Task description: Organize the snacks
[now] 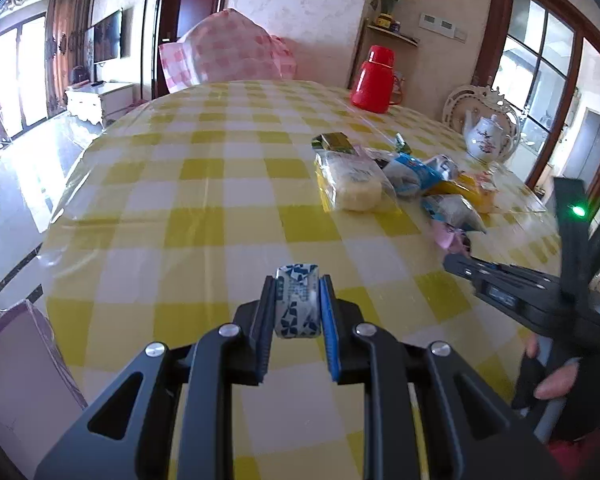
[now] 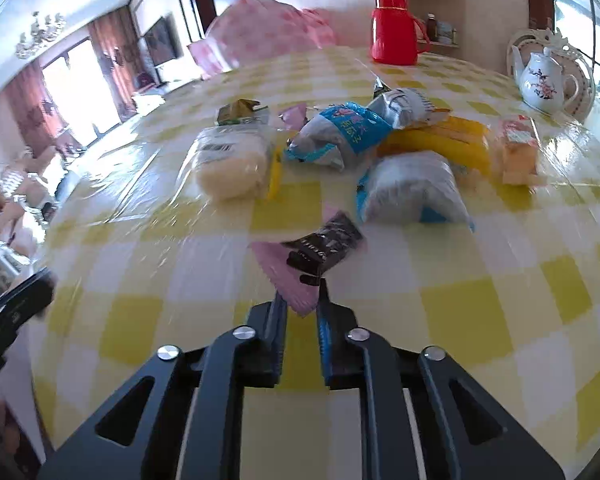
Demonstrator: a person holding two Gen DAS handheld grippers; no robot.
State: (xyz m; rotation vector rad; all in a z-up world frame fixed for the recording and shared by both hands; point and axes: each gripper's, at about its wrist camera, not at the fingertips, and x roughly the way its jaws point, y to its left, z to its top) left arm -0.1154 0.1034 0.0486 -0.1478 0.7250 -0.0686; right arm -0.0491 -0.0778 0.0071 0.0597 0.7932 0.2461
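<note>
We held a small blue-and-white wrapped snack (image 1: 297,307) clamped across its middle in the left gripper (image 1: 298,312), at lower centre of that view; it looked light and firm enough to keep its shape under the pads. Our right gripper (image 2: 302,300) had pinched shut on the pink crimped end of a dark-wrapped snack (image 2: 325,247), low in the middle of its frame. We judged that wrapper thin, slick and limp, so a hold on the sealed edge could slip or let it swing; its body seemed the safer place. Beyond lay the pile of snacks (image 2: 340,148), soft puffy bags, on the glossy yellow-checked tablecloth (image 1: 204,184), probably slippery under its clear cover. Farther back stood a red flask (image 1: 373,80) and a white teapot (image 2: 542,80), then bright windows at upper left.
</note>
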